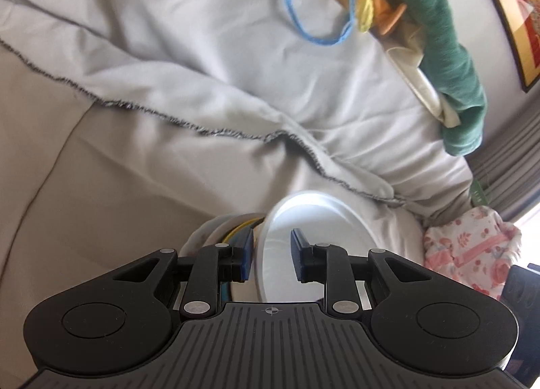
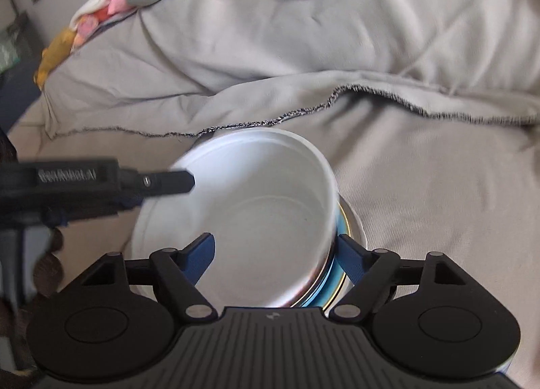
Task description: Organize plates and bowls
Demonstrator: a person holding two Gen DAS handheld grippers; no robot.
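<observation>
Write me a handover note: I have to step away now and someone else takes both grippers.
Left gripper: fingers straddle the white bowl's rim; whether they pinch it is unclear.
Right gripper: open, one finger inside that bowl, one outside.
The white bowl sits tilted on a blue-rimmed bowl on the grey blanket.
Done: the bowls are nearly nested.
Left: probably seat the white bowl flat, then let go.

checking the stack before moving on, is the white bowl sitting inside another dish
Yes, in the right wrist view the white bowl is nested in a dish with a blue and gold band showing at its right edge.
</observation>
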